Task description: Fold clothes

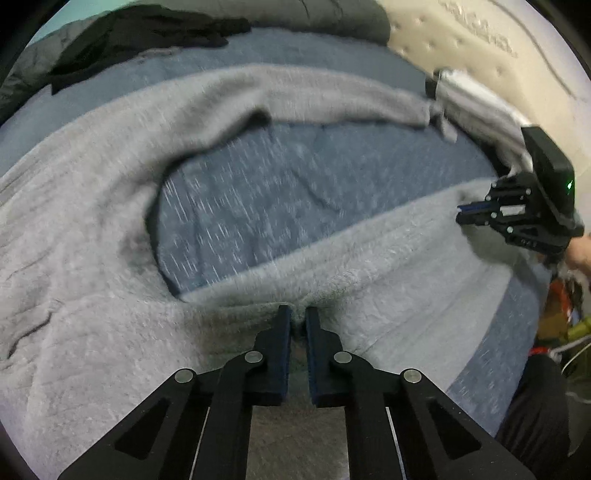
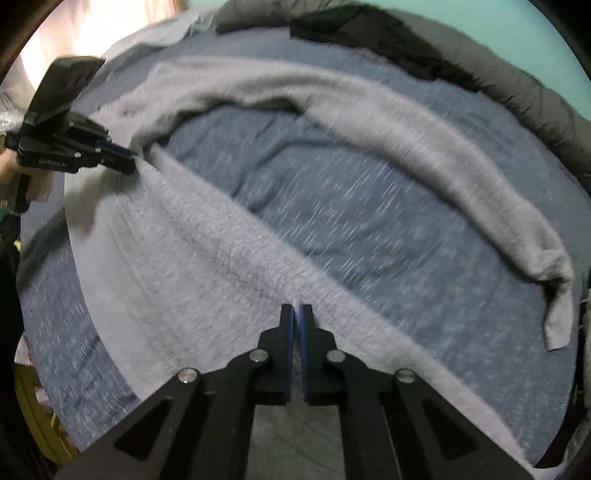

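Observation:
A grey fleece garment (image 1: 92,229) lies spread over a blue speckled bed sheet (image 1: 258,206). Its long sleeve arcs across the far side in both views (image 2: 424,125). My left gripper (image 1: 298,314) is shut on the garment's near edge, with fabric bunched between the pads. It also shows in the right wrist view (image 2: 127,162), pinching the same edge. My right gripper (image 2: 298,312) is shut on the garment's edge (image 2: 207,258) further along. It shows at the right of the left wrist view (image 1: 463,214). The edge is stretched taut between the two grippers.
A dark grey duvet (image 2: 517,85) and a black garment (image 1: 147,33) lie at the far side of the bed. A beige tufted mattress edge (image 1: 461,40) stands at the right. Clutter sits off the bed at the right (image 1: 557,314).

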The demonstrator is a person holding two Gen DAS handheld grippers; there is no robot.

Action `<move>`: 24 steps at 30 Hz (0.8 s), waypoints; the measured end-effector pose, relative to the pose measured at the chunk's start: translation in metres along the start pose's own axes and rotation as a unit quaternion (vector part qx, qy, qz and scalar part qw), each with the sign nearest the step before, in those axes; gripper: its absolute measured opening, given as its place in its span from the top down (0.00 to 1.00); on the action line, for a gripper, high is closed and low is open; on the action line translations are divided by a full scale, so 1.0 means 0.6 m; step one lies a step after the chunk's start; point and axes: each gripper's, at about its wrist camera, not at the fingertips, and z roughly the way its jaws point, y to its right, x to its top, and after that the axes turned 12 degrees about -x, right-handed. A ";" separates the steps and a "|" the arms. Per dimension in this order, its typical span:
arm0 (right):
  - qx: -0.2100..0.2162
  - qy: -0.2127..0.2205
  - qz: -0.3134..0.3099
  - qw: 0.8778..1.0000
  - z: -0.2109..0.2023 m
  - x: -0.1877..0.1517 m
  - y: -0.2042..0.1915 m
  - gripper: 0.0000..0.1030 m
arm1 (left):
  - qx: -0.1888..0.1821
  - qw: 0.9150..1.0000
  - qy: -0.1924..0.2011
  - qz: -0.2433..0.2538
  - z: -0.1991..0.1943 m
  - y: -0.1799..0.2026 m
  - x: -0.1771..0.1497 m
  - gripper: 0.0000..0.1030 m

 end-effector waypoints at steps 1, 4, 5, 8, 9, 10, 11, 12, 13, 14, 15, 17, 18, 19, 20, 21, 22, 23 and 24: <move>-0.001 0.008 0.007 1.000 -0.008 0.007 0.008 0.97 | -0.001 1.000 0.009 -0.001 -0.009 -0.001 0.006 0.92; -0.017 0.023 0.026 0.999 -0.014 0.035 0.033 0.97 | 0.005 1.000 0.025 -0.016 -0.010 -0.010 0.036 0.92; -0.026 0.023 0.032 0.999 -0.011 0.043 0.035 0.97 | 0.008 0.999 0.030 -0.022 -0.010 -0.014 0.047 0.92; -0.046 0.016 0.045 0.998 0.005 0.062 0.041 0.97 | 0.018 0.998 0.039 -0.038 -0.003 -0.025 0.076 0.92; -0.050 0.010 0.046 0.998 0.014 0.066 0.042 0.97 | 0.023 0.998 0.037 -0.044 0.006 -0.030 0.083 0.92; -0.053 0.004 0.048 0.997 0.024 0.070 0.042 0.97 | 0.028 0.998 0.029 -0.048 0.018 -0.035 0.090 0.92; -0.057 -0.003 0.050 0.997 0.033 0.074 0.043 0.97 | 0.034 0.998 0.019 -0.052 0.031 -0.039 0.096 0.89; -0.058 -0.012 0.049 0.997 0.045 0.076 0.041 0.97 | 0.040 0.998 0.012 -0.053 0.042 -0.043 0.098 0.89; -0.062 -0.019 0.050 0.997 0.056 0.077 0.042 0.97 | 0.046 0.997 0.008 -0.054 0.051 -0.047 0.099 0.88; -0.065 -0.025 0.051 0.996 0.067 0.077 0.042 0.97 | 0.052 0.997 0.003 -0.055 0.061 -0.052 0.099 0.85; -0.069 -0.027 0.060 0.995 0.072 0.075 0.044 0.97 | 0.057 0.997 0.004 -0.059 0.066 -0.057 0.098 0.84; -0.071 -0.030 0.078 0.994 0.082 0.071 0.050 0.97 | 0.055 0.996 0.018 -0.069 0.060 -0.066 0.095 0.83; -0.069 -0.031 0.088 0.993 0.086 0.069 0.052 0.97 | 0.054 0.995 0.027 -0.074 0.054 -0.069 0.093 0.81; -0.072 -0.033 0.092 0.993 0.090 0.069 0.053 0.97 | 0.054 0.995 0.034 -0.079 0.044 -0.072 0.090 0.76; -0.075 -0.030 0.097 0.992 0.087 0.067 0.056 0.95 | 0.051 0.994 0.040 -0.084 0.033 -0.074 0.087 0.75; -0.077 -0.027 0.102 0.991 0.083 0.066 0.059 0.93 | 0.048 0.994 0.047 -0.087 0.020 -0.076 0.085 0.74; -0.080 -0.024 0.107 0.991 0.080 0.064 0.062 0.91 | 0.048 0.993 0.056 -0.090 0.003 -0.078 0.083 0.69; -0.083 -0.015 0.127 0.988 0.069 0.060 0.073 0.91 | 0.049 0.992 0.066 -0.098 -0.016 -0.082 0.078 0.65; -0.085 -0.006 0.148 0.985 0.058 0.055 0.085 0.90 | 0.050 0.990 0.075 -0.107 -0.035 -0.088 0.071 0.65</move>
